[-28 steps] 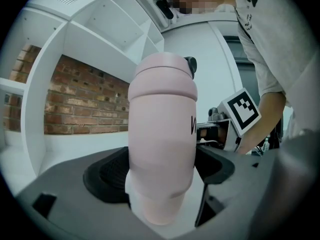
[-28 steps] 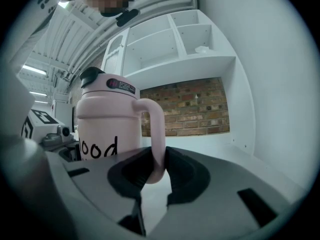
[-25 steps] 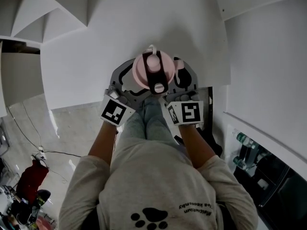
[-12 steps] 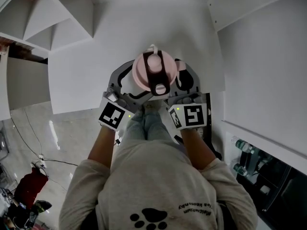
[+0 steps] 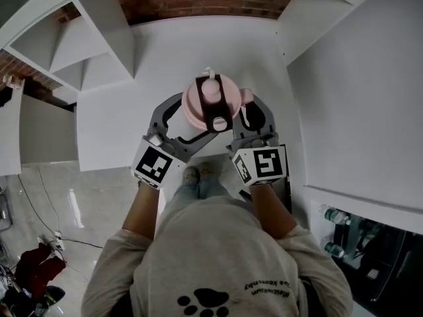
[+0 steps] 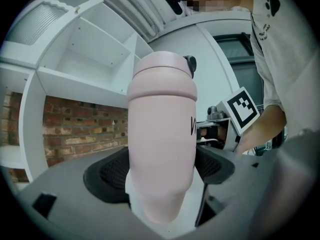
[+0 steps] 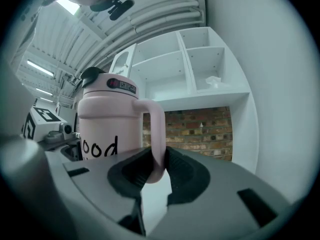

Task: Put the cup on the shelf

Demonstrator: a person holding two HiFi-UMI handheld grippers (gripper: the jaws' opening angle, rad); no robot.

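Three black letters (image 7: 100,147), "ood", on pink cup (image 7: 107,116)

- White shelf unit (image 7: 200,98): open compartments.
- One upper compartment: small white item (image 7: 214,81), unidentifiable.
- Floor (image 5: 46,190): pale glossy tile; red bundle (image 5: 32,267) lying on it.
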